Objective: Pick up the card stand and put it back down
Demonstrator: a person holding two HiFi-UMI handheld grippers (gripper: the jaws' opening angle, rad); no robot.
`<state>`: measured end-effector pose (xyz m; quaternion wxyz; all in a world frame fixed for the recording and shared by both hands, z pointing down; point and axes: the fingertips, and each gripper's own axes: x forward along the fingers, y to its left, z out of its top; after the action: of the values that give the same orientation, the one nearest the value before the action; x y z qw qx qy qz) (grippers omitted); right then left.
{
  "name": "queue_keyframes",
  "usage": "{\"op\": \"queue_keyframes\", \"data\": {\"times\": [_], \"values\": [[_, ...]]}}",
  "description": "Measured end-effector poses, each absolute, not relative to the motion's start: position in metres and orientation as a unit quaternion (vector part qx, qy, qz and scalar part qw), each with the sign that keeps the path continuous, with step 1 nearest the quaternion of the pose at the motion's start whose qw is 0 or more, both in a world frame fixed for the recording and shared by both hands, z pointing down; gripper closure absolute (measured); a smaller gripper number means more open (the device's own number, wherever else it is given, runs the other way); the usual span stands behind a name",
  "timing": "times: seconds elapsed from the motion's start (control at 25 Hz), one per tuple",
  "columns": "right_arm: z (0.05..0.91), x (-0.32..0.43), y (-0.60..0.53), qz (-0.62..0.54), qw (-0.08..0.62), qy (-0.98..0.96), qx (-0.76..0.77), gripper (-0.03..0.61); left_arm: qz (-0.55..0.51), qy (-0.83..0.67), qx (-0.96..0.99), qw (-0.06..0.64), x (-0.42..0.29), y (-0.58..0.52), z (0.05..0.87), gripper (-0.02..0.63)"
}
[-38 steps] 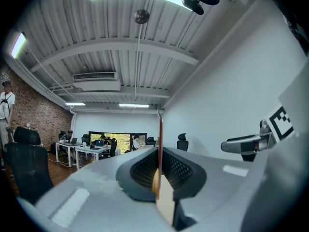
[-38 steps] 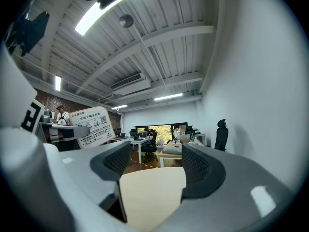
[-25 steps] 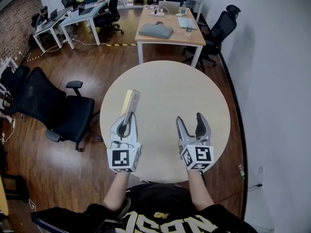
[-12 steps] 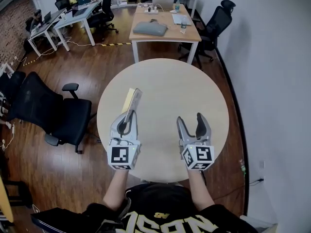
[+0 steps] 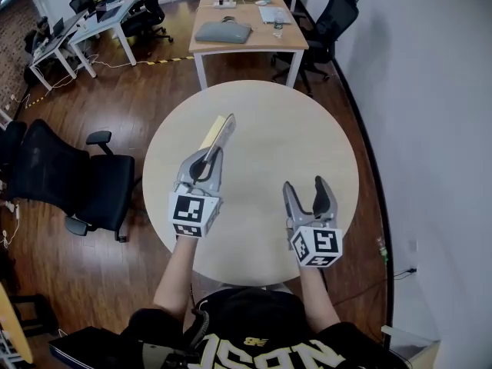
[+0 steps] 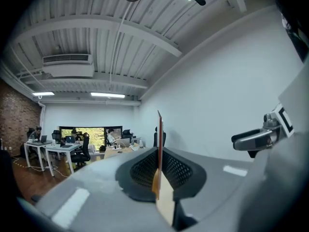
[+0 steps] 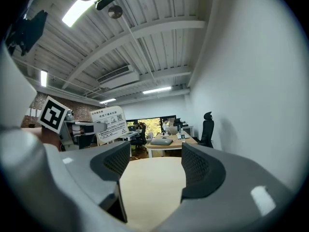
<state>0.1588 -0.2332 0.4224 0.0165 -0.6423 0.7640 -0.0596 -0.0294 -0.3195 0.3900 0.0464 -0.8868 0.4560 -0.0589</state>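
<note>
Holding: left gripper (image 5: 206,164) clamped on stand (image 5: 220,132), clear of counter (image 5: 269,129).
Changed: stand carried forward across counter; pick-up looks done.
Right gripper (image 5: 306,189): jaws apart, empty.

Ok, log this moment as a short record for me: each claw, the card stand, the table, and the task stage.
left claw: shut on the card stand, gripping its near end
right claw: open, nothing between its jaws, over the table
card stand: thin panel clamped edge-on between the left jaws, printed face turned toward the right claw
table: round, light wood
task stage: stand in the left claw, not yet set back down
</note>
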Motion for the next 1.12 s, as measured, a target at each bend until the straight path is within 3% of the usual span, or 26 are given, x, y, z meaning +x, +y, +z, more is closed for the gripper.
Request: {"op": "queue_keyframes", "data": {"times": [0.6,1.12], "values": [[0.482,0.192,-0.254,-0.115,-0.022,0.745,-0.656,0.239,-0.145,0.186,-0.972,0.002,0.094,-0.358,0.498,0.598],[0.558,0.204,-0.266,-0.174,-0.061,0.736,-0.652,0.239,-0.193,0.016,-0.968,-0.162,0.129,-0.345,0.665,0.598]]}}
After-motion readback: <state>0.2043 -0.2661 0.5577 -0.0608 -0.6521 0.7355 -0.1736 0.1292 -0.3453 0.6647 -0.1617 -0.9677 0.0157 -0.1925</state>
